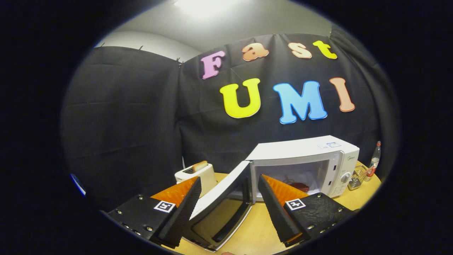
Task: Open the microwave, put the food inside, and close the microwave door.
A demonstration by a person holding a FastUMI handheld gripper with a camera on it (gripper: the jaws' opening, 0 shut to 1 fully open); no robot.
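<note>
Tool [226, 193]: fingers apart, straddling the door's edge, gripping nothing.
Microwave [311, 156]: door [219, 202] swung open; food [300, 186] inside.
Toaster [196, 175]: ten o'clock of tool.

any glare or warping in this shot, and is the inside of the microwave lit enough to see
Gripper view: a ceiling light blows out overhead; fisheye bends the microwave and its open door; the cavity is bright, showing a reddish food item; the open gripper straddles the door.

White microwave [311, 159]; white toaster [198, 177]; tan table [254, 230].
</note>
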